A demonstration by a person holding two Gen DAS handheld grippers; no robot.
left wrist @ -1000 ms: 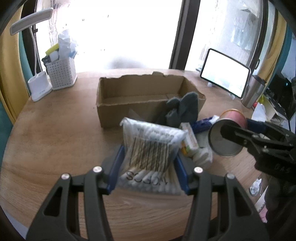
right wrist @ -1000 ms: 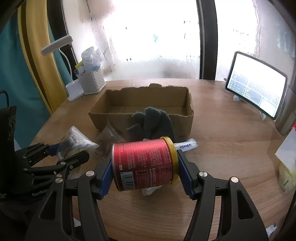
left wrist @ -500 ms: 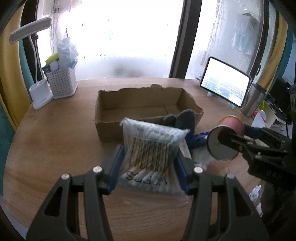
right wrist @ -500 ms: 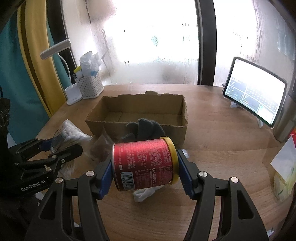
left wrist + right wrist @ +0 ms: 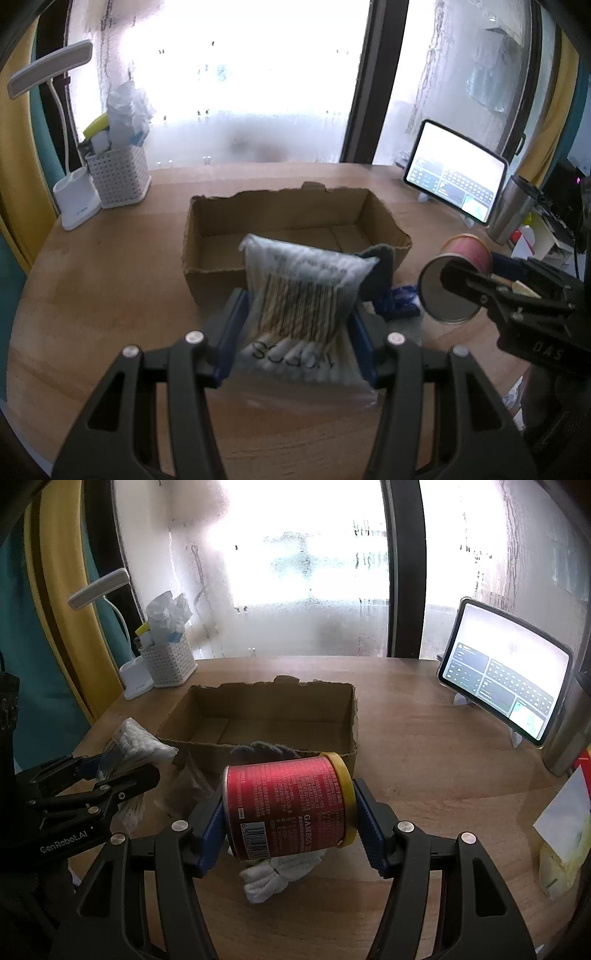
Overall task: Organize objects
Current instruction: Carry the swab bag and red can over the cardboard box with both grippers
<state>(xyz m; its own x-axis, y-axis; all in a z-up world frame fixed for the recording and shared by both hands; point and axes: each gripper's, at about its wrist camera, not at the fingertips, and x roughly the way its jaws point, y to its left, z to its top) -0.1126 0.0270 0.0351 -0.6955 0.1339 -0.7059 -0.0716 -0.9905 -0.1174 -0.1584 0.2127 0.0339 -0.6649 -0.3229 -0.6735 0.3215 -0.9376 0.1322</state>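
Left claw is clamped on the cotton swab bag, right claw grips the red can sideways. Cardboard box sits just ahead of both, white cloth on the surface below the can.

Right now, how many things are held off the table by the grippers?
2: a clear bag of cotton swabs in the left gripper, a red metal can with yellow lid in the right gripper.

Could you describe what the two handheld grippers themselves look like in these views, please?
Both the left gripper and the right gripper are matte black, with open triangular cut-outs in each finger, silver round screw heads at the joints, and blue ribbed pads. White lettering reads "GenRobot.AI" on the left body and "DAS" on the right.
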